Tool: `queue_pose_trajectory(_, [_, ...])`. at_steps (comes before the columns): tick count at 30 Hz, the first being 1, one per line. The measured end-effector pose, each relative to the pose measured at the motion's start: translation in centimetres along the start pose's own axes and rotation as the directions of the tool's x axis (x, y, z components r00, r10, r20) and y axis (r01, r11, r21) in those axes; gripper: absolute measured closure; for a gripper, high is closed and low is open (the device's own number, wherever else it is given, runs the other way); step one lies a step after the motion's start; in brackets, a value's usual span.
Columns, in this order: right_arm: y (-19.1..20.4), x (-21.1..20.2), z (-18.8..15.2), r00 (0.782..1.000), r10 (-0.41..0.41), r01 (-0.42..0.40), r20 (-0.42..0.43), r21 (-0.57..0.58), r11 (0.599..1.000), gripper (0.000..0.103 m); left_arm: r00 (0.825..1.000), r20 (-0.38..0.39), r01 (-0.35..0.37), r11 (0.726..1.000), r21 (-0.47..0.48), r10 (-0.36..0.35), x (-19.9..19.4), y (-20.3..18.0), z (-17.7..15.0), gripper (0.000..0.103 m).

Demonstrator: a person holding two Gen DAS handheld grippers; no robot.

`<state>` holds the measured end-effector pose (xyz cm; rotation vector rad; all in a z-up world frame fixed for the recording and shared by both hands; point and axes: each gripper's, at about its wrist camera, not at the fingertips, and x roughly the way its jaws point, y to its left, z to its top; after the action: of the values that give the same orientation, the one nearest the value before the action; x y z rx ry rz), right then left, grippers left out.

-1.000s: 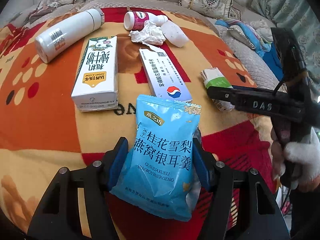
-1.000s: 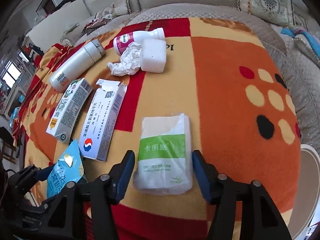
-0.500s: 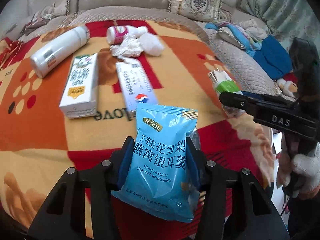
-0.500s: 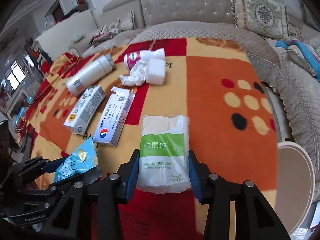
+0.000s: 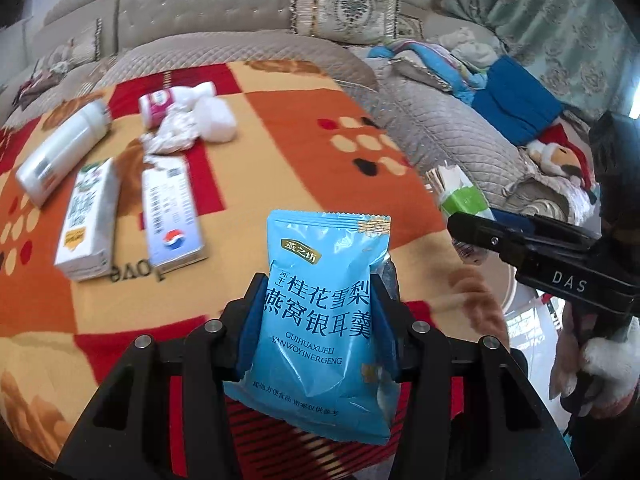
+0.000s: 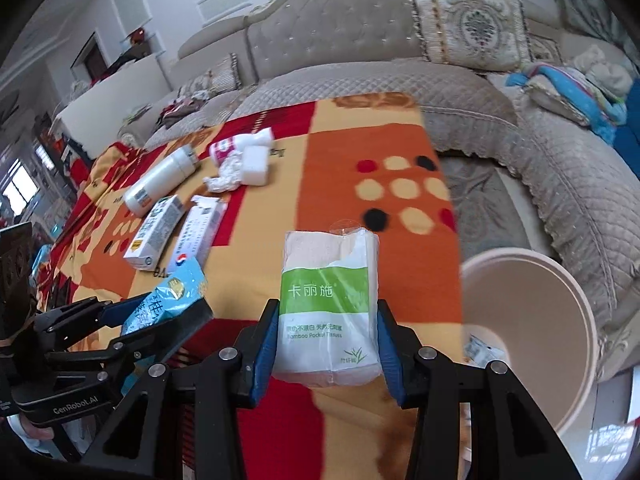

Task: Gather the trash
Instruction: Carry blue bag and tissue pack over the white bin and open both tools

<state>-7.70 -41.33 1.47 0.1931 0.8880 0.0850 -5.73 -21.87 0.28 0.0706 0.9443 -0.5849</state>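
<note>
My left gripper [image 5: 318,286] is shut on a blue snack packet [image 5: 320,320], its blue pads pressing both sides, and holds it above the blanket-covered table [image 5: 280,152]. My right gripper [image 6: 326,314] is shut on a green-and-white tissue pack [image 6: 328,300], also lifted off the table. In the left wrist view the right gripper [image 5: 468,228] comes in from the right with the tissue pack [image 5: 460,196] at its tip. The right wrist view shows the left gripper [image 6: 168,316] low at the left with the blue packet [image 6: 176,292]. A beige bin [image 6: 536,312] stands at the right, below the table edge.
On the far left of the table lie a white bottle [image 5: 60,156], a milk carton [image 5: 86,220], a medicine box [image 5: 170,212], crumpled tissue [image 5: 172,136], a pink-labelled bottle [image 5: 160,102] and a white pad [image 5: 216,120]. A grey sofa [image 6: 360,40] curves behind. A gloved hand [image 5: 608,372] holds the right gripper.
Both grippers closed on their items, then lifted them off the blanket and drew back toward the right. The table items shrank in view and the beige bin came into the right wrist view.
</note>
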Motion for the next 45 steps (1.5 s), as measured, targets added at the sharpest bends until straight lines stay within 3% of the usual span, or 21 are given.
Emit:
queue_pose_trajectory(24, [-11.3, -5.6, -3.7, 0.991, -0.126, 0.117, 0.035, 0.194, 0.974, 0.059, 0.994, -0.014, 0.108, 0.985, 0.135, -0.107, 4.9, -12.1, 3.9, 0.056])
queue_pose_trajectory(45, [-16.7, -4.2, -6.2, 0.988, -0.148, 0.151, -0.032, 0.298, 0.942, 0.059, 0.981, -0.085, 0.182, 0.975, 0.131, -0.172, 9.7, -15.9, 5.3, 0.056])
